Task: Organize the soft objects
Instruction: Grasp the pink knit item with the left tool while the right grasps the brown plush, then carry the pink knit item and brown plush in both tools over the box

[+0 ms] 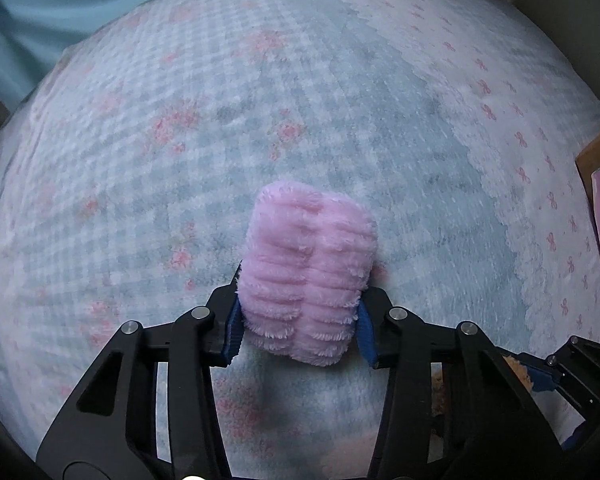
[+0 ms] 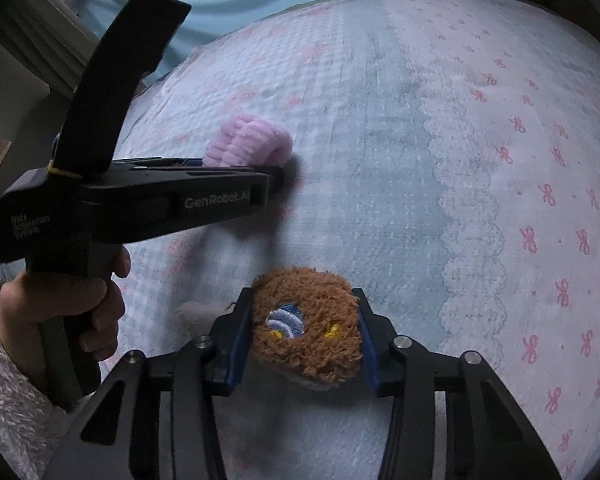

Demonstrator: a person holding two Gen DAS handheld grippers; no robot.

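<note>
Left tool [image 1: 298, 322] clamped on pink roll [image 1: 308, 272]; right tool [image 2: 304, 334] clamped on brown plush [image 2: 306, 324]. Both rest on the bed [image 2: 380, 160]. Step: grasp. Next: lift both clear.

Dim, cool bluish light over the bedspread [image 1: 340, 120] in both views. Soft shadows pool just below the pink fluffy roll [image 1: 308, 276] and beside the brown plush [image 2: 306, 324]. Fisheye bending curves the bedspread's edges; corners go black, texture slightly soft.
</note>
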